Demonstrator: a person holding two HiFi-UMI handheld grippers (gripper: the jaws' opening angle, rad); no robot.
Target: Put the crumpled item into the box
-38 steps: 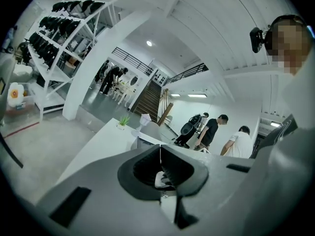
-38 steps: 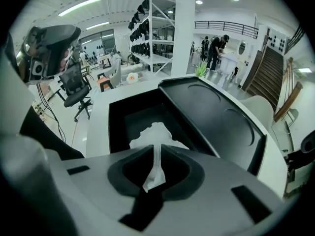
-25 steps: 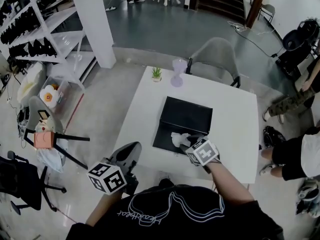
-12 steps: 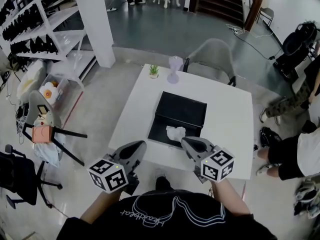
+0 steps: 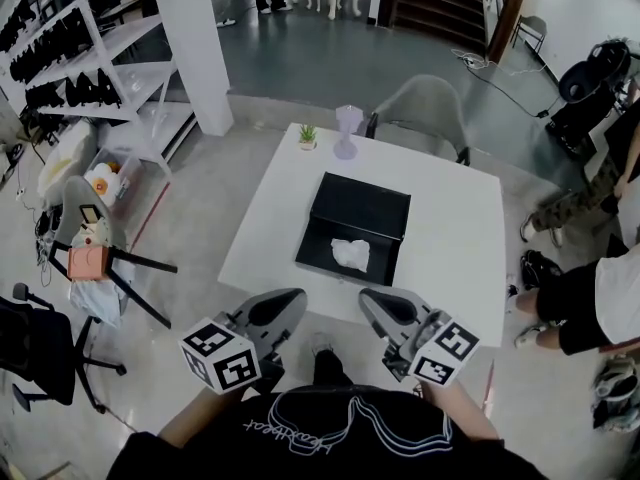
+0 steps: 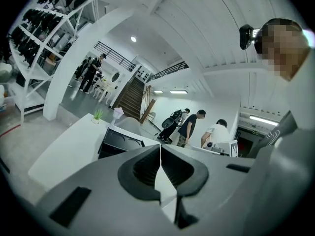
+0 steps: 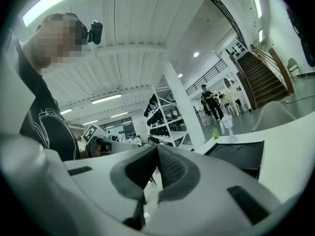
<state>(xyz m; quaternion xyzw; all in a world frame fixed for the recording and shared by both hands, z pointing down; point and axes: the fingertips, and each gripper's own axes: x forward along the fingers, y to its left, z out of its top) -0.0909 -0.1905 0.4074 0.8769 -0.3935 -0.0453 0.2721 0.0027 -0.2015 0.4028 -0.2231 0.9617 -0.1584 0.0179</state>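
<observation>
wad [image 5: 350,255]: sits in the box [image 5: 360,203], near its 6 o'clock edge | left claw [image 6: 160,154]: clenched, empty | right claw [image 7: 156,159]: clenched, empty too, both off the table [image 5: 455,238] at 6 o'clock | tip: looks done tbh, just hold both claws clear so the box doesn't get bumped

Open black box [image 5: 365,206] mid-table, bare table [image 5: 455,243] on both sides, plant [image 5: 308,135] and vase [image 5: 346,131] along far edge

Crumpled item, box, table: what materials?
Crumpled item: white, matte, irregular creases, so likely paper or tissue; thin plastic not excluded.
Box: black, matte, flat and shallow, probably card or rigid board; too small to be sure.
Table: white, smooth, even surface, looks like laminate or painted board.
</observation>
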